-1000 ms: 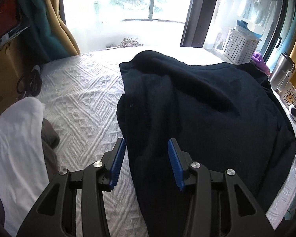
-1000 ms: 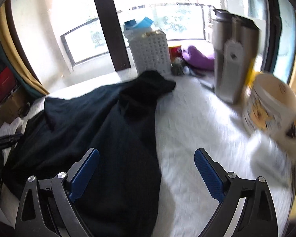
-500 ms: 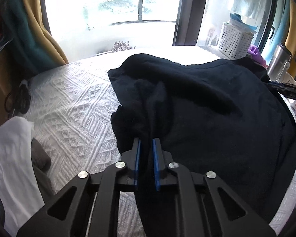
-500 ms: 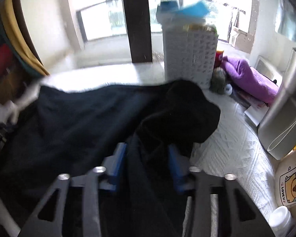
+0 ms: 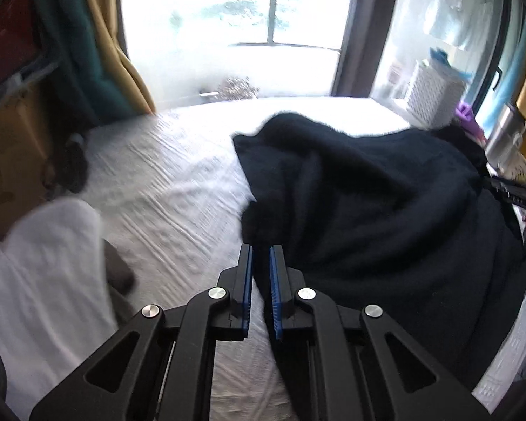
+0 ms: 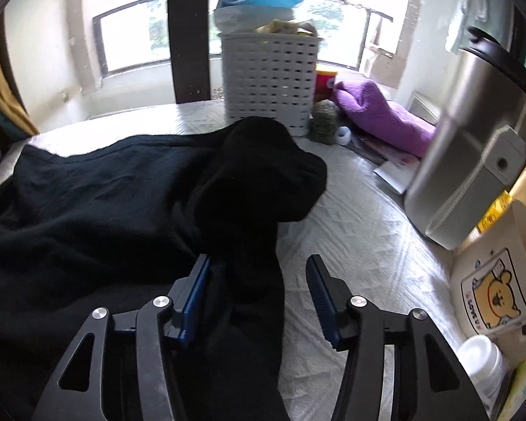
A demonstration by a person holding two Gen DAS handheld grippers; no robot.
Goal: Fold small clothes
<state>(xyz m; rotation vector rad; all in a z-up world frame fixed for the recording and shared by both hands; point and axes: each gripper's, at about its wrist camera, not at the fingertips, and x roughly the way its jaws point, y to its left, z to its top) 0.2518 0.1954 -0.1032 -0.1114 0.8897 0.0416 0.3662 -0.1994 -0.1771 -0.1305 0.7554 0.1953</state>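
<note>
One dark garment (image 5: pixel 385 210), the biggest thing on the white quilted bedcover (image 5: pixel 164 203), is all you have in hand, and it lies spread and rumpled from the left edge to the far right, by the white lattice basket (image 6: pixel 268 80). No clean crease shows anywhere; by my reading the fold is only starting, with everything left: bring the edges over, flatten, stack.

Your left gripper (image 5: pixel 260 270) has its blue pads nearly together on the near left hem of the garment, cloth pinched between them. Your right gripper (image 6: pixel 259 273) stands about half wide, jaws opening, with a dark sleeve-like strip running between them; the left pad is against the cloth, the right pad stands clear of it, so no grip there.

At near left a white cloth (image 5: pixel 45 273) lies heaped over something dark; whether it is folded work I cannot tell.

Writing, going down in size:
- steel flask (image 6: pixel 473 147), far right: no label readable.
- cream mug (image 6: pixel 494 287), near right: yellow bear cartoon, a few letters beside it, too small to read.
- red can (image 6: pixel 324 84) behind the basket: label illegible.
</note>
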